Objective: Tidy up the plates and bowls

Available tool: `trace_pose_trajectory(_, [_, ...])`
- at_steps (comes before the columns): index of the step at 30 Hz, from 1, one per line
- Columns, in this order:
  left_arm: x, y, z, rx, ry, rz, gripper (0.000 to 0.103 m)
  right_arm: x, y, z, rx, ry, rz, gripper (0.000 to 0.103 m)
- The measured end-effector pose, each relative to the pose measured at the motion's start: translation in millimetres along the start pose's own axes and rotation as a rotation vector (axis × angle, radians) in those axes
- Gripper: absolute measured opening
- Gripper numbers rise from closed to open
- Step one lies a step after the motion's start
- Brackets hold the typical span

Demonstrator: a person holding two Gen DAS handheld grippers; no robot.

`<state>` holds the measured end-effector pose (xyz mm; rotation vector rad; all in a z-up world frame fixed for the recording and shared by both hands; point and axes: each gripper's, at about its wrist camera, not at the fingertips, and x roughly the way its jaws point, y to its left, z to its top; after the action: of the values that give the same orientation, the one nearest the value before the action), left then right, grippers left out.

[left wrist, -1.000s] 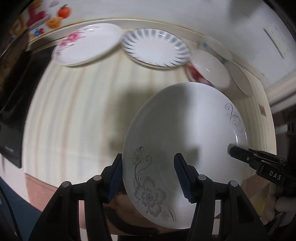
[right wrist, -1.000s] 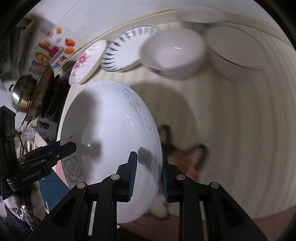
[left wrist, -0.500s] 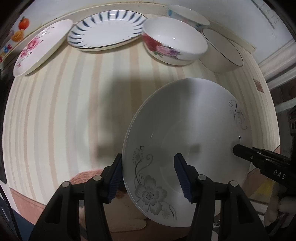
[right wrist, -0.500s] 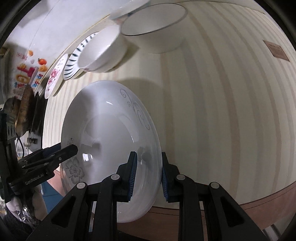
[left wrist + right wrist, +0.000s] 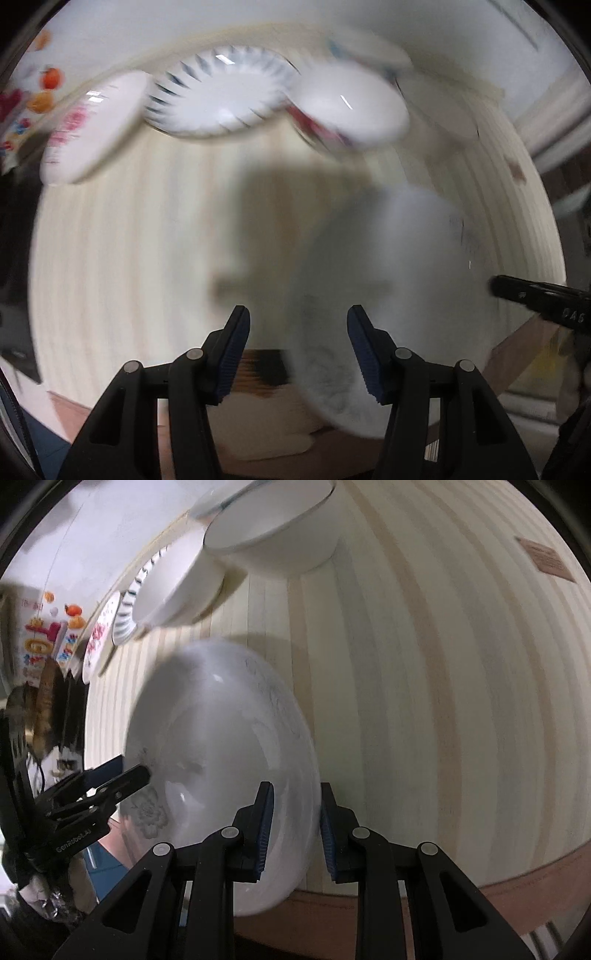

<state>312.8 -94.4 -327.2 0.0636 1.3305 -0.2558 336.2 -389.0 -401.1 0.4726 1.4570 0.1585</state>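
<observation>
A white plate with a grey flower print [image 5: 207,738] hangs tilted over the front part of the striped table [image 5: 424,701]. My right gripper [image 5: 295,786] is shut on its near rim, one pad on each face. My left gripper [image 5: 295,314] stands open, and the plate's blurred edge [image 5: 406,277] passes between its fingers without touching the pads. In the right wrist view the left gripper [image 5: 133,771] straddles the plate's left rim. The right gripper's tip [image 5: 498,286] shows at the plate's right edge. The left wrist view is smeared.
Along the table's back stand a pink-flowered plate [image 5: 92,125], a blue-striped plate [image 5: 221,99], a red-flowered bowl [image 5: 351,110] and a dark-rimmed bowl [image 5: 273,528]. Dark cookware [image 5: 44,701] sits left of the table. The table's front edge [image 5: 480,878] is close below.
The left gripper has slid left along the plate, so the rim now lies further right between its fingers. The right gripper moved with the plate to the table's front, then held still.
</observation>
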Motion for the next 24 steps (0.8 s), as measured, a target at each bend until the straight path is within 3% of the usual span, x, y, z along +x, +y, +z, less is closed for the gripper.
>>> trace_pose_trajectory(4, [-48,72,17,-0.142,-0.102,0.075,0.054,-51,30,15,-0.05,-0.094,-0.035,0.037])
trace_pose_trajectory(7, [-55,133,35,-0.279,-0.139,0.139,0.054,-83,86,40,-0.134,-0.173,0.05,0.057])
trace_pose_trajectory(9, [-47,181,49,-0.386,-0.137,0.148,0.054,-80,145,69,-0.216,-0.184,0.137,0.061])
trace_pose_trajectory(12, [-29,229,65,-0.464,-0.13,0.152,0.054,-44,221,117,-0.312,-0.164,0.179,0.061])
trace_pose_trajectory(15, [-1,263,88,-0.49,-0.106,0.168,0.054,22,290,178,-0.364,-0.105,0.177,0.061])
trace_pose_trajectory(20, [34,288,111,-0.52,-0.053,0.172,0.054,113,361,252,-0.404,-0.065,0.114,0.053])
trace_pose_trajectory(24, [50,297,119,-0.52,-0.037,0.151,0.054,163,388,286,-0.457,-0.055,0.049,0.047])
